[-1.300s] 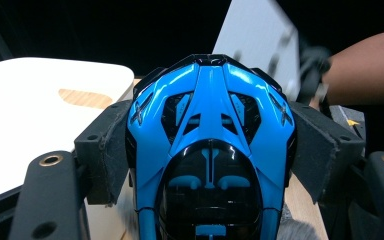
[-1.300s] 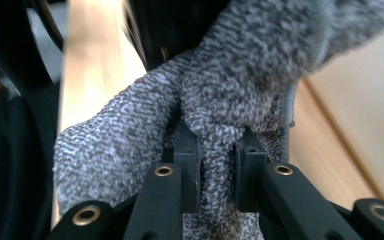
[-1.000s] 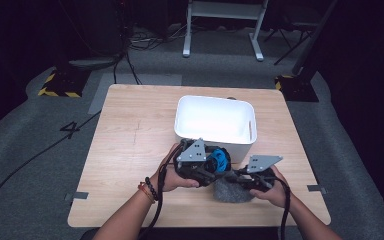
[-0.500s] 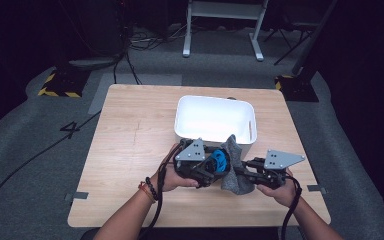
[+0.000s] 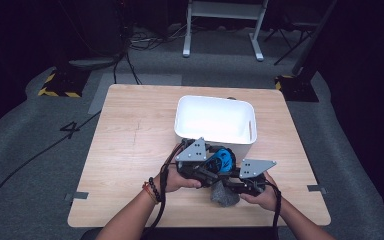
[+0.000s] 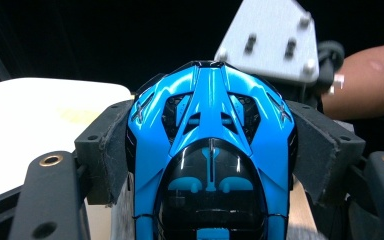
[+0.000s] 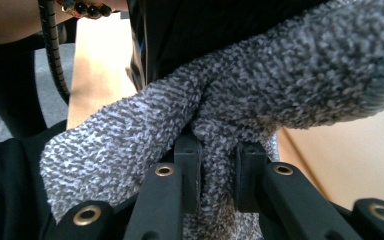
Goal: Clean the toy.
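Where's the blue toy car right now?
In the high view the blue toy car sits clamped in the left hand-held gripper, just in front of the white bin and beside the grey cloth.

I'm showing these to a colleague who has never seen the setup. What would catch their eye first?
Probably the glossy blue toy car, clamped between the left gripper's pads near the table's front edge. Next, the grey knitted cloth pinched in the right gripper, and the white bin just behind both.
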Tool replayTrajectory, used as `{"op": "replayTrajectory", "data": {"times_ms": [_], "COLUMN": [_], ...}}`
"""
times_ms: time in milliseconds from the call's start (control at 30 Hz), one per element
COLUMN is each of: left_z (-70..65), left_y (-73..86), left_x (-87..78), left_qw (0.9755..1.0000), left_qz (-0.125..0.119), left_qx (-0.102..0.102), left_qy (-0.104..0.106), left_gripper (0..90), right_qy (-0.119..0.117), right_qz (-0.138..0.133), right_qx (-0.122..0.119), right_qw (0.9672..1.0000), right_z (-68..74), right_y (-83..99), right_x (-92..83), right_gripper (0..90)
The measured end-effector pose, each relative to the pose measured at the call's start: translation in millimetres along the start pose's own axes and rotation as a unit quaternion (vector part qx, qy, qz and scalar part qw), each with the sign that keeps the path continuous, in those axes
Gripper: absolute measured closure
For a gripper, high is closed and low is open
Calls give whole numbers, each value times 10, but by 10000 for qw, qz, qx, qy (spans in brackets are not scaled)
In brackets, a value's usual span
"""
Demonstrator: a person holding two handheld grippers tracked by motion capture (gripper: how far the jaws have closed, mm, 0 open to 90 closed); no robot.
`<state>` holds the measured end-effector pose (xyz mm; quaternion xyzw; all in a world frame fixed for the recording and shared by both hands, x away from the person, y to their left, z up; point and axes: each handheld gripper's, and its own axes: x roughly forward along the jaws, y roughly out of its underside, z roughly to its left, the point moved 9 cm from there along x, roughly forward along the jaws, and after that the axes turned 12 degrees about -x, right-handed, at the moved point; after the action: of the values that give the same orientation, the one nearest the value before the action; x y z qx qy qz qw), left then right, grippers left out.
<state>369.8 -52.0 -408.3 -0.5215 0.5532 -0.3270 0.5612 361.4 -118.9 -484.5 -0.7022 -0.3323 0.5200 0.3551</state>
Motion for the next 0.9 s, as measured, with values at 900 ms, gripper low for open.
{"op": "replayTrajectory", "data": {"times_ms": [900], "left_z": [69], "left_y": [-9], "left_x": [-145], "left_qw": [9996], "left_qz": [-68], "left_qx": [86], "left_qy": [-266], "left_gripper": [260], "right_qy": [148], "right_qz": [-462], "right_qx": [216], "right_qw": [9986], "right_z": [-63], "right_y": [21], "right_x": [-161], "right_gripper": [772]}}
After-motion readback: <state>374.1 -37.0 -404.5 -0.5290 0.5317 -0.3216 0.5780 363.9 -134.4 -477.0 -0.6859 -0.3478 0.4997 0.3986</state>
